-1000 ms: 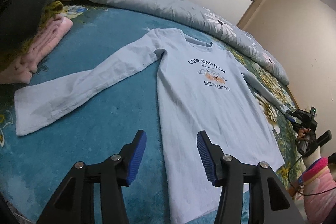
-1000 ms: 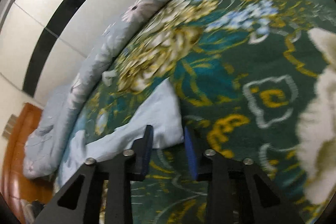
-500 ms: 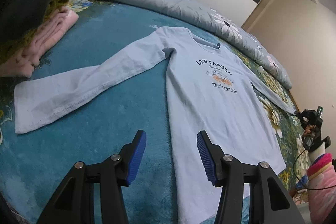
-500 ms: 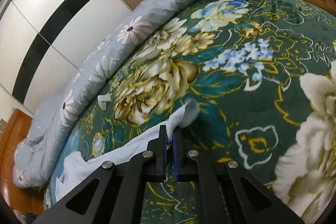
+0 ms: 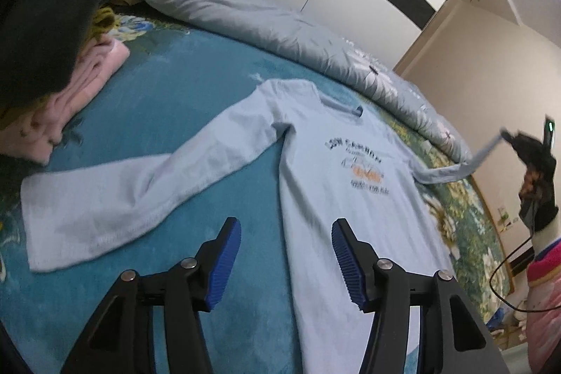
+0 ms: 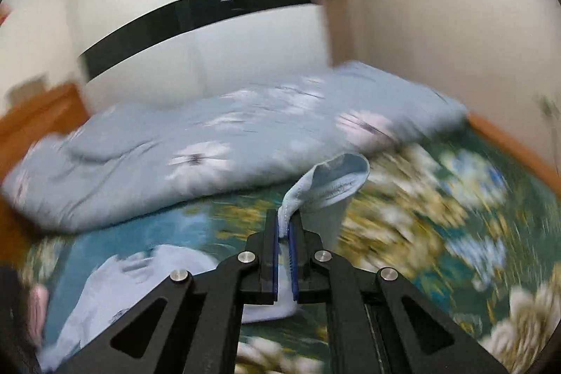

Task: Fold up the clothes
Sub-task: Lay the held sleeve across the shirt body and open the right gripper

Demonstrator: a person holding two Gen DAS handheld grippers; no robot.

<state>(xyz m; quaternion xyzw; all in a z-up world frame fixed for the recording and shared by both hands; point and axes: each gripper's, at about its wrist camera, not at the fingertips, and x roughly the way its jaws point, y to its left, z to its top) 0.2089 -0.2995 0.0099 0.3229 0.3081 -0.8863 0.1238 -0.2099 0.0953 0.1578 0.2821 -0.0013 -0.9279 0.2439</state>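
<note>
The right gripper [image 6: 284,230], clamped on the shirt's cuff [image 6: 329,184], has lifted it off the bed, while the left gripper [image 5: 285,265] hangs wide open and empty.

Right tongs [image 6: 284,233] around sleeve cuff [image 6: 329,184]

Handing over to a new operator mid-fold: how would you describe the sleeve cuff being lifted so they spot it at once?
On the teal floral bedspread lies a pale blue long-sleeved shirt with dark chest lettering. Follow its far sleeve away from the clothes pile; its cuff is pinched in the right gripper. Unlike the flat near sleeve, it hangs lifted off the bed.
</note>
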